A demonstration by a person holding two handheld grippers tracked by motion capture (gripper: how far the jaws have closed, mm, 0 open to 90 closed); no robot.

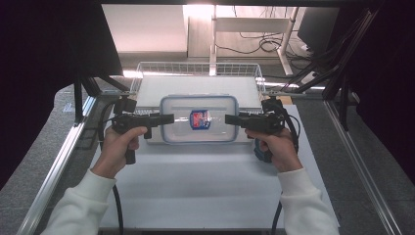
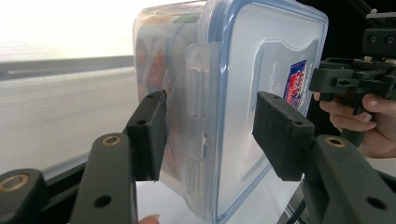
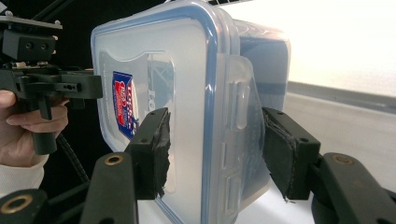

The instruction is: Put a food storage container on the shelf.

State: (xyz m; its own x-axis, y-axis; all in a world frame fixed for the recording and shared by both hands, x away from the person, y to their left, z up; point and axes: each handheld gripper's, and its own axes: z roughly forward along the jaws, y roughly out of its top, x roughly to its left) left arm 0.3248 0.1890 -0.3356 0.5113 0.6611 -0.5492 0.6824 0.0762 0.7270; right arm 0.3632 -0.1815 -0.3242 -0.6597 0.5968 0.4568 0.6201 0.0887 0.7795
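At the centre of the high view, a clear rectangular plastic food container with a blue-rimmed lid (image 1: 199,119) sits on the white table (image 1: 205,191). Our left gripper (image 1: 169,118) and right gripper (image 1: 229,118) straddle its two short ends, jaws spread around the side latches (image 2: 198,91), not yet pinching. We judge the latches are next: each must be gripped and pried outward.

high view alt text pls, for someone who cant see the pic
Seen from above, a person's left gripper and right gripper reach in from opposite ends of a clear plastic container with a blue-rimmed lid and a red and blue label. It sits on a white table, with a white wire basket behind it. White sleeves enter from the bottom edge.
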